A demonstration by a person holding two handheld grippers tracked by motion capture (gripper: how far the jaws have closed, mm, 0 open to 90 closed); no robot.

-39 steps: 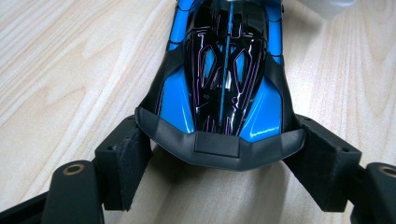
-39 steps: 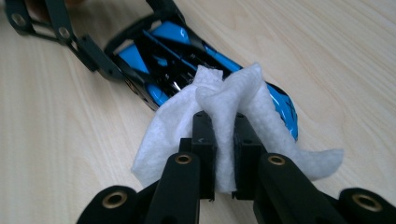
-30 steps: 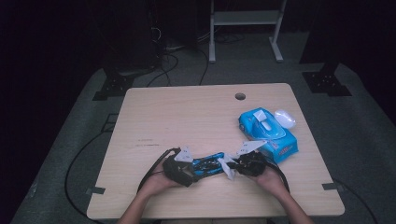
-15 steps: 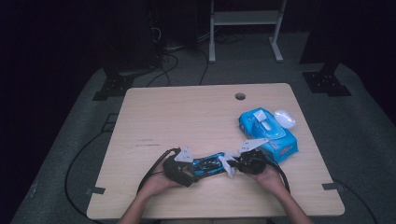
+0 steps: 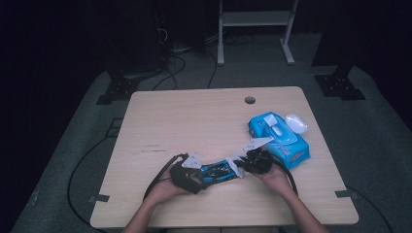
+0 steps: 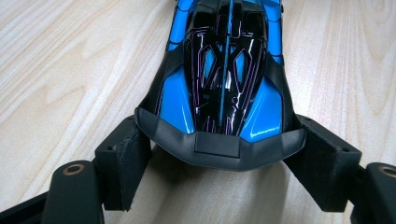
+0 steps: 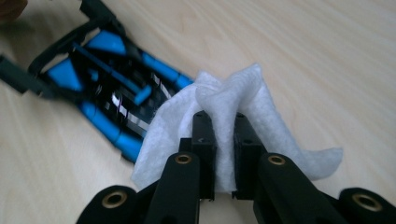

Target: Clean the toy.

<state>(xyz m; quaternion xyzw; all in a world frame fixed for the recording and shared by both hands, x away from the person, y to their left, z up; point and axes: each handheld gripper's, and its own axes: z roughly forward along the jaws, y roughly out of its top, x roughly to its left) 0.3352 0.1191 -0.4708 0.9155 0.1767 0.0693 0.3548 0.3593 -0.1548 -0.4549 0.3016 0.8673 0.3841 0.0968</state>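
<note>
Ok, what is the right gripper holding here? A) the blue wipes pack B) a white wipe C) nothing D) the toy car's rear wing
B: the right gripper has its jaws pinched on a white wipe, which lies against the blue toy car.

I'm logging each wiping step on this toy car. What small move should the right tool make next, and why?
Probably drag the white wipe further along the blue toy car. The right tool pinches the wipe, which drapes over one end of the car, while the left tool brackets the other end; the body between looks uncovered.
</note>
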